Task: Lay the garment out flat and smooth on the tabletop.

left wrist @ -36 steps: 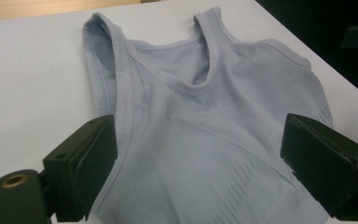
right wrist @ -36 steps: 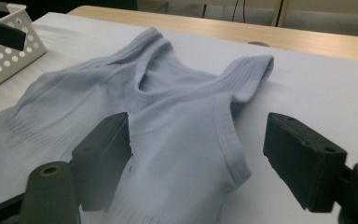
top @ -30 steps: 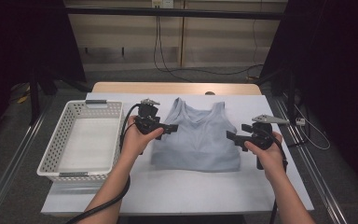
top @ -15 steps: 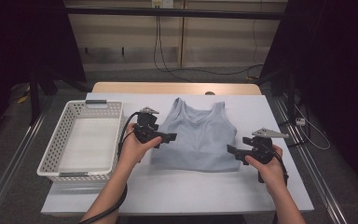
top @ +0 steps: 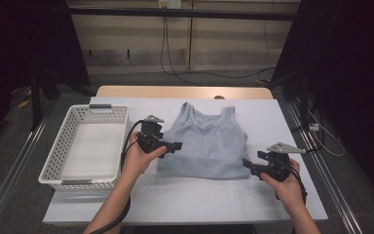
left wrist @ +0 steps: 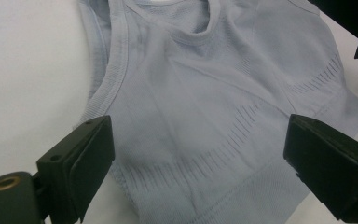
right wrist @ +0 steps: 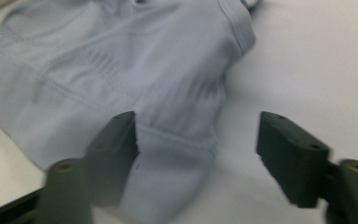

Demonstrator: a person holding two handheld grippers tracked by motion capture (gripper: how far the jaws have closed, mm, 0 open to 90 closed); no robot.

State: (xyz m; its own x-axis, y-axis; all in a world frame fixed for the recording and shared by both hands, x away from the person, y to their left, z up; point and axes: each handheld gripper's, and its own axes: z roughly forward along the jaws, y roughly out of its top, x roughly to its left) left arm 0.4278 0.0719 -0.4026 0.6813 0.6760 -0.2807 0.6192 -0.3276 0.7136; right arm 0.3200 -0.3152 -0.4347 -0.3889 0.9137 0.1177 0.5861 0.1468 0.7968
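Looking from the left, we note a white basket standing on the white worktop, just beside the left gripper. That gripper sits over the left edge of a pale blue-grey tank top, which lies flat mid-worktop with its straps away from the person. We see its fingers spread wide over the cloth, gripping nothing. At the right, the right gripper sits low at the top's lower right corner. We record its fingers as apart, having just been closing; the hem corner lies between them, not pinched.
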